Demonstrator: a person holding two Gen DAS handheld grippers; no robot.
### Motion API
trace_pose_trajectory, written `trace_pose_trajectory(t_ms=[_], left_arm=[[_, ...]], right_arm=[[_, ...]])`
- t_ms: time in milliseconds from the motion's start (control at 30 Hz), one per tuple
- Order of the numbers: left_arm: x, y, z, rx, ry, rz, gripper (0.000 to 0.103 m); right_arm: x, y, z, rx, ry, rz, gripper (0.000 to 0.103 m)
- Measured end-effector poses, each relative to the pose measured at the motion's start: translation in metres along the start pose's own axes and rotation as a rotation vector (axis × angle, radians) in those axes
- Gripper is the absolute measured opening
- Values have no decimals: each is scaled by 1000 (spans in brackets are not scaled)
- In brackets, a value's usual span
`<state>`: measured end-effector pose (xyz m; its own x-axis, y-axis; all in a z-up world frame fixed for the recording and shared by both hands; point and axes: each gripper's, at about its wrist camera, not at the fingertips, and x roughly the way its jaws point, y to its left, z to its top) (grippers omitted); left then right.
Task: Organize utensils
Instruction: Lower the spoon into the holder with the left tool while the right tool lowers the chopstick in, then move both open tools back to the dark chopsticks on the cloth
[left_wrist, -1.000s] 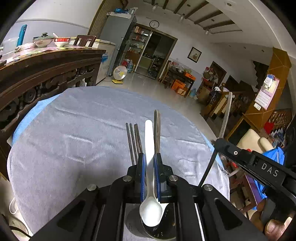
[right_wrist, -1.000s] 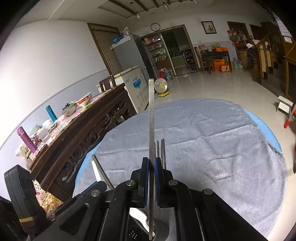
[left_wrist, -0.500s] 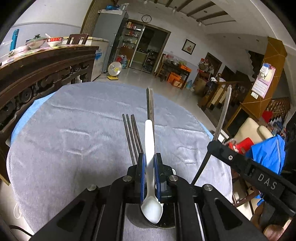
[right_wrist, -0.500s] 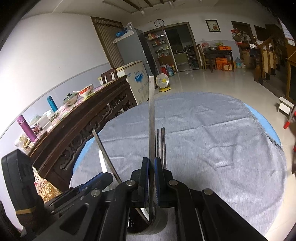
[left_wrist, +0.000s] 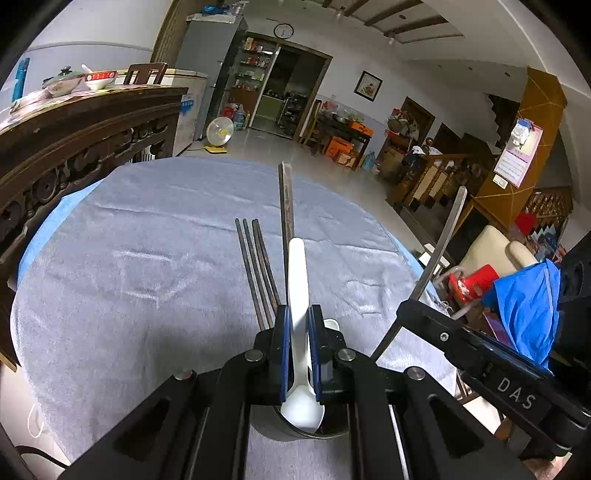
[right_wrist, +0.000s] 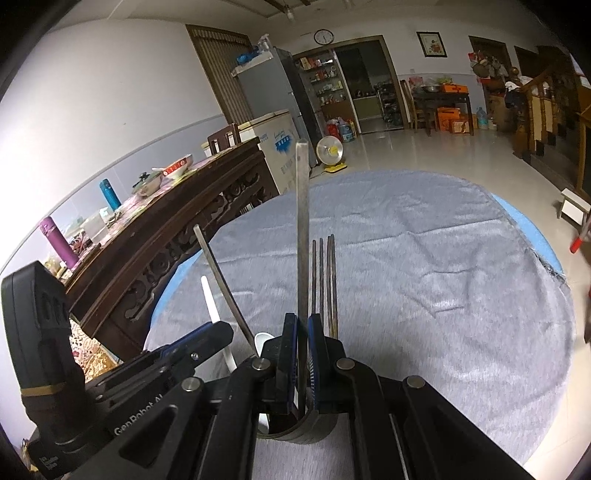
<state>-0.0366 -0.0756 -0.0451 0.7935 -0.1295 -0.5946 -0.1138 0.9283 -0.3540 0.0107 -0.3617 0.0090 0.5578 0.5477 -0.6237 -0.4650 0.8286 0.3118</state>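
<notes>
Right now the white spoon (left_wrist: 298, 291) is pinched between the blue pads of the left hand-held gripper (left_wrist: 298, 325), handle pointing forward and up, bowl hanging back over the open mouth of a round metal cup (left_wrist: 314, 434) that stands on the desk (left_wrist: 129, 240) directly under the jaws. The spoon's long axis runs along the fingers, so the bowl sits just above the cup rim; lowering it straight down looks like the move that matters, and the left hand is the one placed for it.

The right hand-held gripper (right_wrist: 302, 332) is clamped on a flat metal handle (right_wrist: 302, 229) standing nearly upright, its lower end reaching down inside the same cup (right_wrist: 310, 430). Both grippers crowd the cup from opposite sides, close together, so a bump between them is a fair risk.

Several dark chopsticks (left_wrist: 256, 266) and another long dark strip (left_wrist: 286, 206) rise in front of the left fingers; they seem to stand in the cup, but their lower ends are hidden behind the gripper body. What kind of utensil the metal handle belongs to cannot be told, since its working end is out of sight. The grey cloth covers the round desk; a carved wooden sideboard (right_wrist: 177, 221) stands beyond.
</notes>
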Motion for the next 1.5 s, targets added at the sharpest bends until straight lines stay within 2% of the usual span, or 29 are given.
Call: trace_pose_trajectory(t_ms=[367, 600, 667, 700, 733, 767, 800, 867, 933, 1000, 1133, 1300, 1500], left_arm=[[-2, 3, -9, -2, 46, -20, 10], [-14, 6, -5, -12, 45, -39, 11], [-22, 10, 0, -27, 35, -49, 14], [-25, 12, 2, -34, 29, -50, 25], [-28, 14, 3, -43, 22, -51, 40], [-34, 16, 6, -56, 7, -54, 46], [-41, 20, 9, -67, -18, -56, 50], [-50, 25, 15, -76, -48, -48, 51], [-56, 35, 19, -100, -66, -44, 53], [-58, 49, 24, -138, -80, -21, 55], [-50, 78, 30, -208, -66, 36, 56], [-17, 122, 28, -281, 40, 161, 56], [32, 148, 15, -283, 198, 275, 56]], right_arm=[[3, 4, -7, -6, 37, 18, 8], [-4, 4, -12, -2, 47, 28, 8], [-10, 2, -12, 10, 39, 31, 9], [-14, -1, -12, 17, 33, 32, 11], [-17, -3, -12, 26, 27, 33, 16], [-23, -7, -11, 43, 15, 38, 27], [-28, -12, -11, 58, 3, 38, 32], [-36, -21, -8, 83, -20, 27, 56], [-43, -29, -7, 100, -45, 4, 65], [-45, -44, -6, 125, -47, -21, 65], [-35, -76, -8, 209, 4, -27, 65], [-8, -119, -15, 297, 105, -67, 65], [27, -140, -26, 325, 235, -77, 65]])
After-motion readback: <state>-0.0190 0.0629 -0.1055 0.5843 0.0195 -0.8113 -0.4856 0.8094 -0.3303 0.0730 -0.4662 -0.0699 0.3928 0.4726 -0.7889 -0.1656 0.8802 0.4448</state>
